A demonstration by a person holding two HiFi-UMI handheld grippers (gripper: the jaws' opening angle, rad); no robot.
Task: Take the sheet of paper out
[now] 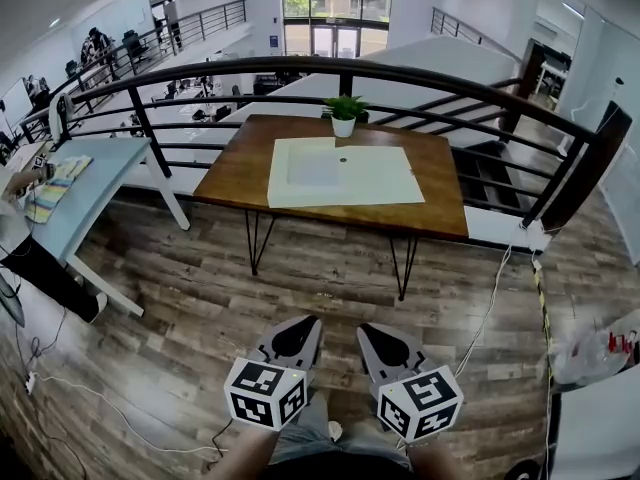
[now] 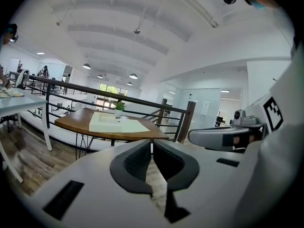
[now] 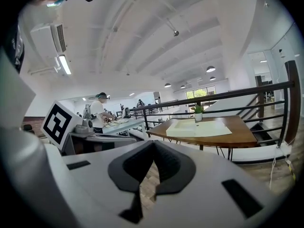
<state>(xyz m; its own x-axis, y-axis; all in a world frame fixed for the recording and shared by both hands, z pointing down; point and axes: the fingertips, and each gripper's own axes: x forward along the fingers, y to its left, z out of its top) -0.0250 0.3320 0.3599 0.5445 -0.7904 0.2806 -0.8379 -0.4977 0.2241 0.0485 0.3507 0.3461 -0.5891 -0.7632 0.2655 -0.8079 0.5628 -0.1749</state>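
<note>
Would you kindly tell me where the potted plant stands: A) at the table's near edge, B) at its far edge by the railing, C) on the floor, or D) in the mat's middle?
B: the plant stands at the table's far edge, beyond the white mat, next to the railing.

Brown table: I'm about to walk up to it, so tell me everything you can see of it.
The brown table has a wooden-looking top and thin black wire legs. It stands level on the plank floor, just before a dark curved railing. A large white mat covers its middle, with a paler rectangle, seemingly a sheet, lying on it. A small potted plant stands at its far edge.
</note>
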